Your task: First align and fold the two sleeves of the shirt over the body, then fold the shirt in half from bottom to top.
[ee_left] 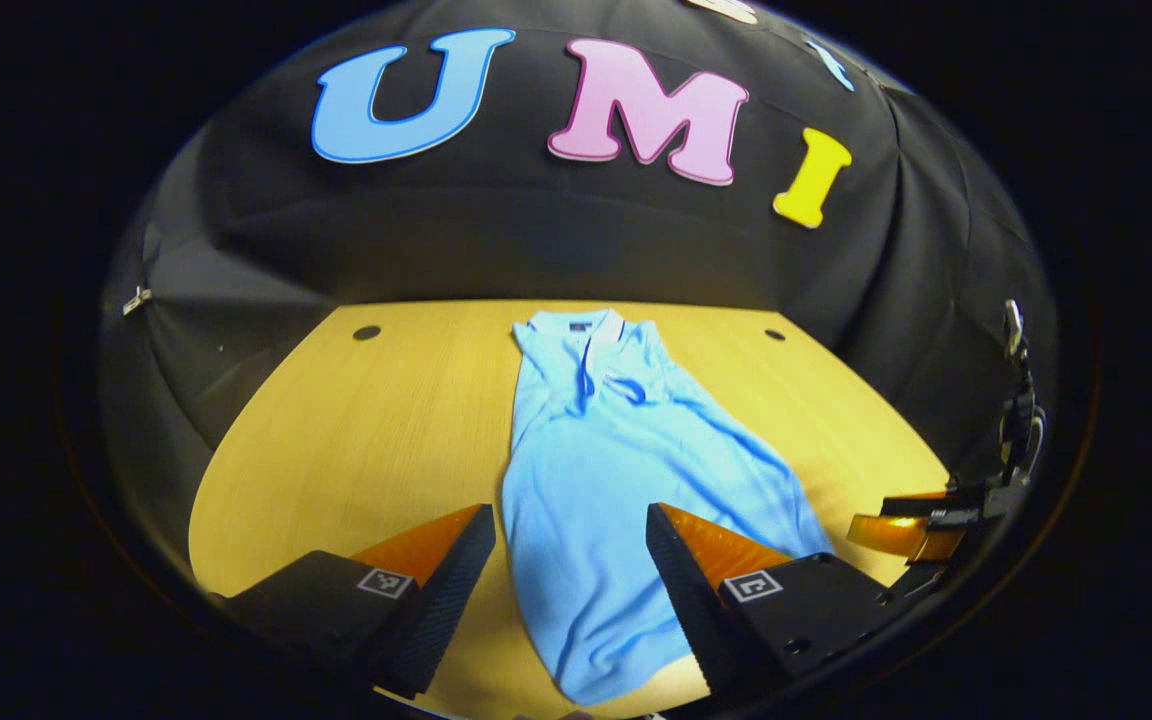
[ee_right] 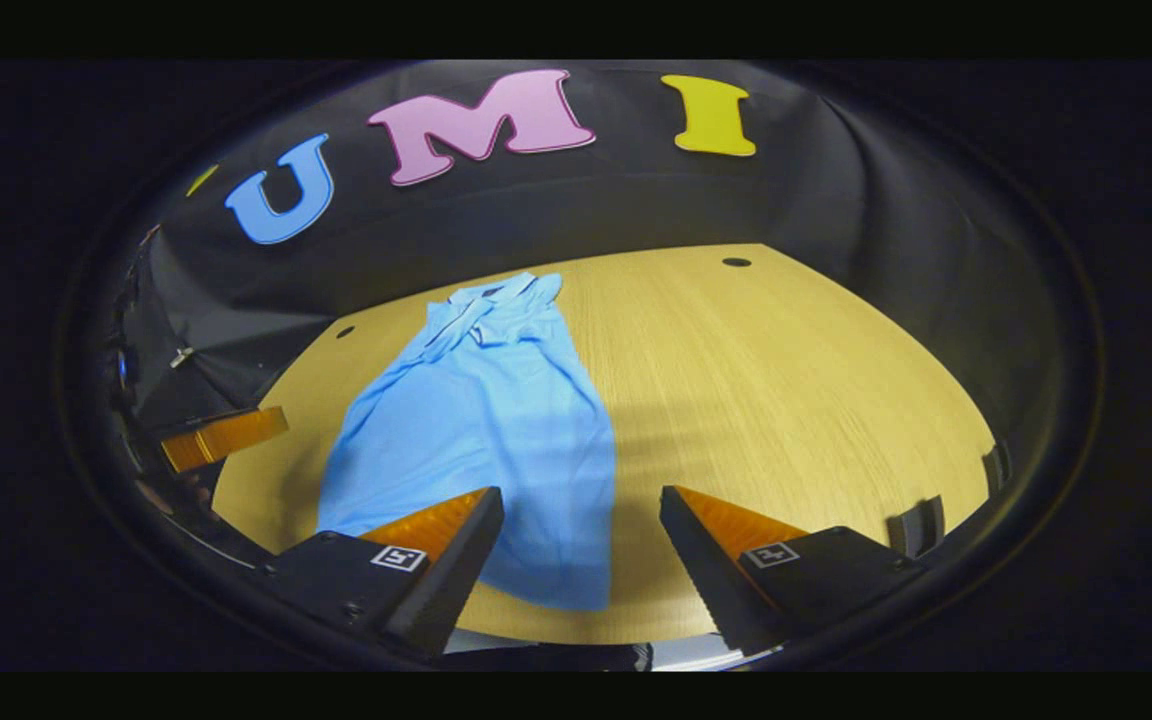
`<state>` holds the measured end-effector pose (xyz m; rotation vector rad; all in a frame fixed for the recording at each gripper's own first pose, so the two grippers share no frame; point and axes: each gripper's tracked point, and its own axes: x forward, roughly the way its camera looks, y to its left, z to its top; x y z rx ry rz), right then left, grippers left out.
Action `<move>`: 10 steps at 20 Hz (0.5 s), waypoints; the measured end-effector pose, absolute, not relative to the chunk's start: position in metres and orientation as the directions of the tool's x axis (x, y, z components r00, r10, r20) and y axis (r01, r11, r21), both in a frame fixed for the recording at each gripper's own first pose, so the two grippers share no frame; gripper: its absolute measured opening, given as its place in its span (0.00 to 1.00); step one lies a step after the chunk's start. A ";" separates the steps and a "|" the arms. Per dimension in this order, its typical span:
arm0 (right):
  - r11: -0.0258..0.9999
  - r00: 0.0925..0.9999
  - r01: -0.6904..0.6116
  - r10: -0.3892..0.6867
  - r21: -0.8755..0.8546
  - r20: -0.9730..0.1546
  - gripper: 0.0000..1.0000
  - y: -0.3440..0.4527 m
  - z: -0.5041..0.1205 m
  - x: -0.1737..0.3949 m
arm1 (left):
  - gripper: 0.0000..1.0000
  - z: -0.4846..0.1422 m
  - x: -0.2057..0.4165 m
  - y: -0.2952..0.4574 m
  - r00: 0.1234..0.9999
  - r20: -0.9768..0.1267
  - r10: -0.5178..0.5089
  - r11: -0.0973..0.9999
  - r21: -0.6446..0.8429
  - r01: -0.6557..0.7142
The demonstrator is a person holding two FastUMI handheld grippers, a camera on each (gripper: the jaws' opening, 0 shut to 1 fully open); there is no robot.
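Wood: I see a pale wooden table (ee_left: pixel 356 440) filling the lower half of both views, with the booth's black cloth wall (ee_left: pixel 536 240) behind it.
Holes: I count two small dark holes (ee_left: pixel 367 332) near the table's far edge, one to each side of the shirt's collar in the left gripper view.
Shirt: a light blue polo shirt (ee_left: pixel 596 480) lies flat on the table, collar (ee_left: pixel 576 325) toward the far wall, hem toward me; it looks long and narrow, with both sleeves already folded over the body.
Left gripper (ee_left: pixel 571 560): my fingers stand wide apart, holding nothing, hovering above the lower part of the shirt, which shows between them.
Right gripper (ee_right: pixel 581 545): my fingers are also spread wide and hold nothing; the near right corner of the shirt's hem shows between them, with bare table under the right finger.
Other gripper: in the left gripper view I see the right gripper at the right edge, beside the shirt; in the right gripper view the left gripper shows at the left edge.
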<state>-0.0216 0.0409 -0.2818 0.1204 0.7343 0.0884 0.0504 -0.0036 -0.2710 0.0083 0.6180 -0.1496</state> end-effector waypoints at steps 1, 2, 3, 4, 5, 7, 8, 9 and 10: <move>0.990 0.729 -0.051 0.126 0.130 -0.673 0.99 0.046 -0.288 -0.027 | 0.97 -0.285 0.038 -0.005 0.785 -0.604 -0.135 0.989 -0.036 0.142; 0.992 0.720 -0.063 0.124 0.114 -0.683 0.99 0.049 -0.295 -0.032 | 0.97 -0.295 0.026 -0.008 0.768 -0.625 -0.138 0.989 -0.042 0.144; 0.993 0.713 -0.071 0.120 0.099 -0.691 0.99 0.051 -0.301 -0.036 | 0.97 -0.302 0.020 -0.012 0.757 -0.636 -0.147 0.988 -0.052 0.148; 0.993 0.707 -0.075 0.115 0.089 -0.698 0.99 0.053 -0.309 -0.036 | 0.97 -0.309 0.015 -0.015 0.750 -0.645 -0.147 0.988 -0.054 0.148; 0.994 0.699 -0.073 0.112 0.085 -0.706 0.99 0.055 -0.315 -0.037 | 0.97 -0.319 0.012 -0.015 0.740 -0.658 -0.141 0.988 -0.050 0.144; 0.993 0.692 -0.068 0.113 0.091 -0.713 0.99 0.059 -0.323 -0.036 | 0.97 -0.338 0.006 -0.014 0.709 -0.693 -0.127 0.990 -0.050 0.129; 0.994 0.693 -0.065 0.107 0.087 -0.713 0.99 0.060 -0.326 -0.035 | 0.98 -0.342 0.005 -0.012 0.702 -0.703 -0.111 0.992 -0.041 0.116; 0.995 0.690 -0.067 0.104 0.080 -0.716 0.99 0.060 -0.330 -0.034 | 0.97 -0.348 0.004 -0.008 0.699 -0.709 -0.092 0.994 -0.026 0.104; 0.995 0.681 -0.072 0.099 0.068 -0.725 0.99 0.061 -0.337 -0.034 | 0.97 -0.352 0.002 -0.005 0.693 -0.717 -0.080 0.995 -0.019 0.094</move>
